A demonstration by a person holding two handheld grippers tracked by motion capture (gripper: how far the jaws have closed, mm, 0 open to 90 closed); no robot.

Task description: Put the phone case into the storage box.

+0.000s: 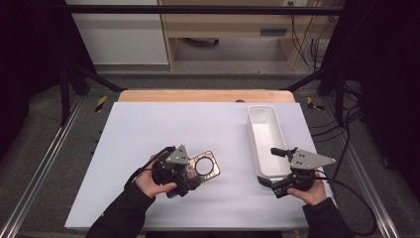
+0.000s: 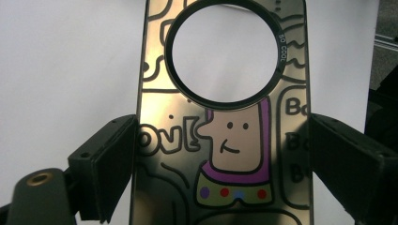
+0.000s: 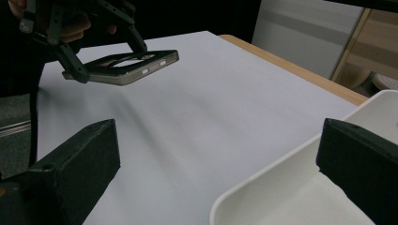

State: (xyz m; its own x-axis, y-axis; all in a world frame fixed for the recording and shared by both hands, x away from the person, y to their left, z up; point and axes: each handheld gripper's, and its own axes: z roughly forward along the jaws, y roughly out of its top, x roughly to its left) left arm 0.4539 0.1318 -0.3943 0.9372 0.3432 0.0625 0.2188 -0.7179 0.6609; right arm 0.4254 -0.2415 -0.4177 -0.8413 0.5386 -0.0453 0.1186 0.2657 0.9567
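On the white tabletop (image 1: 148, 129), the left gripper (image 1: 190, 173) clamps the case (image 1: 205, 167), long axis toward the tray (image 1: 265, 141) at the right edge; the right gripper (image 1: 277, 168) gapes empty.

Glossy mirror-like phone case (image 2: 225, 140), matt white plastic tray (image 1: 265, 144), smooth pale tbl cover (image 1: 148, 129)

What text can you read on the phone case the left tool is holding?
"SO COOL" – tiny letters on the black ring of the phone case.
"OvE" – bubble letters left of the cartoon figure, first letter hidden.
"Bo", "B", "B" – cut off at the right edge.
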